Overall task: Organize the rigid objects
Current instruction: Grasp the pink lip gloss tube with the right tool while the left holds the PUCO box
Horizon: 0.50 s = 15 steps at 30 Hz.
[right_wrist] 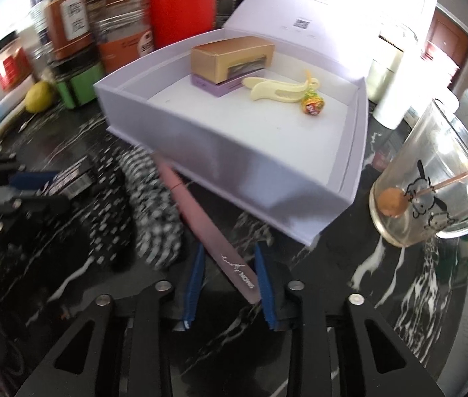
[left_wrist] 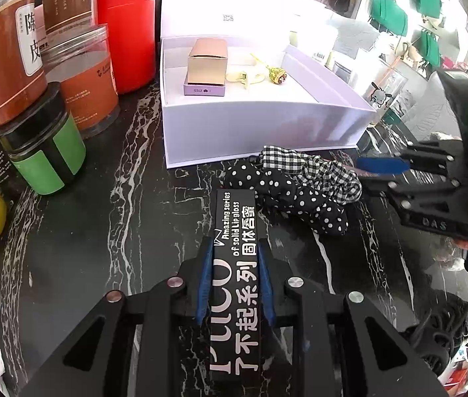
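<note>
left gripper point(left_wrist: 234, 258): blue pads pinch the black lip gloss box point(left_wrist: 236, 251), box points forward over the black marble table point(left_wrist: 101, 231)
right gripper point(right_wrist: 229, 264): fingers apart, pink flat stick point(right_wrist: 214, 231) lies slanted between them; grip cannot be told
fabric: dotted and checked cloth point(left_wrist: 296, 185) just ahead of the box
white box point(left_wrist: 260, 125): open, behind the cloth; holds gold carton point(left_wrist: 207, 61), banana clip point(right_wrist: 280, 89), lollipop point(right_wrist: 313, 104)
left side: jars, red canister point(left_wrist: 126, 36)

Left wrist view low and close over the marble table point(left_wrist: 78, 231), facing the white box point(left_wrist: 260, 125), right wrist view angled from its right, both sharing box point(right_wrist: 234, 172) and patterned cloth point(left_wrist: 300, 188).
</note>
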{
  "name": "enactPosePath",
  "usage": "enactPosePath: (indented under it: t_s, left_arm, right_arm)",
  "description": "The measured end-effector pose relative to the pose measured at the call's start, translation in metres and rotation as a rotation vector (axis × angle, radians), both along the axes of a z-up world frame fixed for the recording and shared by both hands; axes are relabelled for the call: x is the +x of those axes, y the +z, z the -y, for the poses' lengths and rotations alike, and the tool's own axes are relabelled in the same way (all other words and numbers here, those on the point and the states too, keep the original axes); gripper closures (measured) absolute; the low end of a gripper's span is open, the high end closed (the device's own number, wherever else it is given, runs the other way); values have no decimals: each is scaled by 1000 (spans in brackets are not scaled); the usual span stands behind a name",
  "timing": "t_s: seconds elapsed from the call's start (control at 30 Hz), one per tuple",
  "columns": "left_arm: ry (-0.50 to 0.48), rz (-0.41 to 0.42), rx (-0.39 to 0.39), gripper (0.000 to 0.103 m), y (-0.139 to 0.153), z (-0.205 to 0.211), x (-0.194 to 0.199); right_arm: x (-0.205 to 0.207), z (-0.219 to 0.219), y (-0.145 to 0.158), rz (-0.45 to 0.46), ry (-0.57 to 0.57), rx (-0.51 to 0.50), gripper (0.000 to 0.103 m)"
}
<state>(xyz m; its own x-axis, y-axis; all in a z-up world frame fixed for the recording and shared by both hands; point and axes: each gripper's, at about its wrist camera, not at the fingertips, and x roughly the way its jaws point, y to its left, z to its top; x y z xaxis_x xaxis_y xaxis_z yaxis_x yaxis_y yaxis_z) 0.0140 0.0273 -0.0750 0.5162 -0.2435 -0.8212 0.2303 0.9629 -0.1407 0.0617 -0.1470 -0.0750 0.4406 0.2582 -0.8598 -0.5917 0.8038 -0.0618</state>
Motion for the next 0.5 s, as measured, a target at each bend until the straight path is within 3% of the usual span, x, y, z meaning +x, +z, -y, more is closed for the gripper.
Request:
enactPosePath:
  t_s: [0.33, 0.5]
  left_arm:
    - [-6, -5, -15, 77, -1, 1, -8]
    - [-20, -9, -19, 77, -1, 5, -11]
  right_arm:
    - [-47, 16, 1, -9, -99, 20, 90]
    - [-69, 27, 3, -14, -148, 27, 90]
